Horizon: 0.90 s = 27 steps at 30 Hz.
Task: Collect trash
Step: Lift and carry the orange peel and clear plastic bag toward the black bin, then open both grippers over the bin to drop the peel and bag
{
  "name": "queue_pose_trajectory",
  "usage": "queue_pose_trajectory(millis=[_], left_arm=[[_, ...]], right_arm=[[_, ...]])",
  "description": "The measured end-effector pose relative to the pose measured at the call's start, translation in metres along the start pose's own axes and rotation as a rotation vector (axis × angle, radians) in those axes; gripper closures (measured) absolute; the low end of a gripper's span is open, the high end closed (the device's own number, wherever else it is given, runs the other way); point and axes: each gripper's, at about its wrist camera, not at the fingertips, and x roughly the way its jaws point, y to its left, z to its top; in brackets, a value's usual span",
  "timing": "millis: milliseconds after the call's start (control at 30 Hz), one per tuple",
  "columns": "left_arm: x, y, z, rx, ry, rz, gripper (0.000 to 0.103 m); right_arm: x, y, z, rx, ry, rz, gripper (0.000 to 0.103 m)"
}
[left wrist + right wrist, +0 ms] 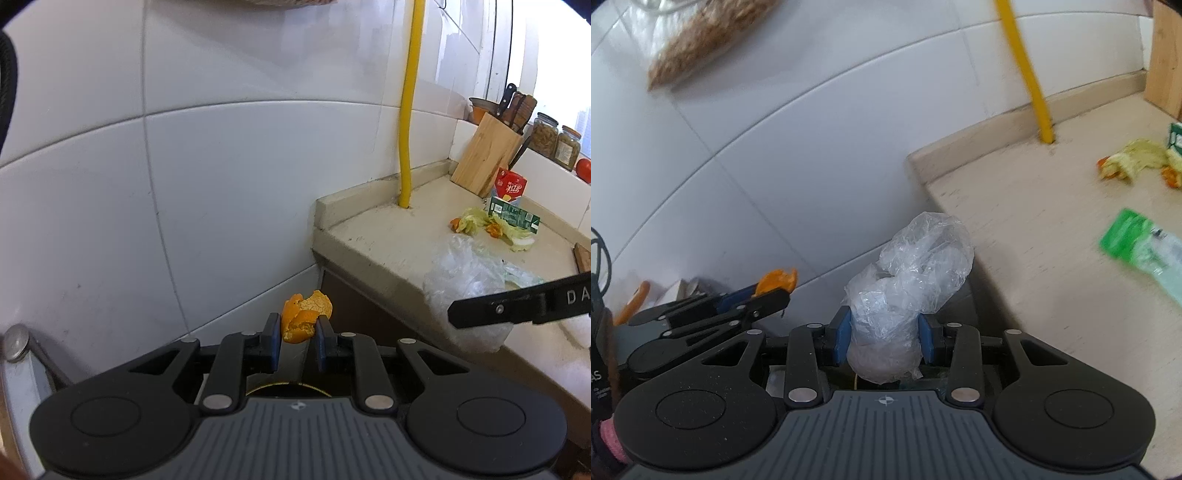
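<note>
My left gripper (pixel 297 341) is shut on a piece of orange peel (pixel 304 321), held off the left end of the beige counter (pixel 391 240) in front of the white tiled wall. My right gripper (pixel 884 338) is shut on a crumpled clear plastic bag (pixel 908 280), also just off the counter's left end. The left gripper with its orange peel (pixel 777 281) shows low at the left in the right wrist view. The right gripper's arm and its plastic bag (pixel 465 280) show at the right in the left wrist view. More scraps lie on the counter: cabbage leaves with orange bits (pixel 491 225) and a green wrapper (pixel 1145 247).
A yellow pipe (pixel 408 110) rises from the counter's back. A wooden knife block (pixel 484 155), a red carton (pixel 509 184), a green box (pixel 513 218) and glass jars (pixel 554 136) stand at the far right. A mesh bag (pixel 709 40) hangs on the wall.
</note>
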Motion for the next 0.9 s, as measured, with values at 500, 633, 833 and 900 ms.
queue_pose_trajectory(millis=[500, 633, 833, 900], left_arm=[[-0.003, 0.026, -0.014, -0.059, 0.005, -0.062, 0.084], [0.004, 0.026, -0.016, -0.051, 0.041, -0.049, 0.084], [0.007, 0.025, -0.017, -0.046, 0.064, -0.060, 0.084], [0.009, 0.024, -0.017, -0.042, 0.072, -0.061, 0.084]], right_arm=[[0.023, 0.028, -0.027, 0.022, 0.064, -0.013, 0.058], [0.030, 0.026, -0.033, 0.040, 0.077, -0.030, 0.058], [0.044, 0.024, -0.039, 0.067, 0.103, -0.041, 0.058], [0.049, 0.024, -0.041, 0.068, 0.116, -0.041, 0.058]])
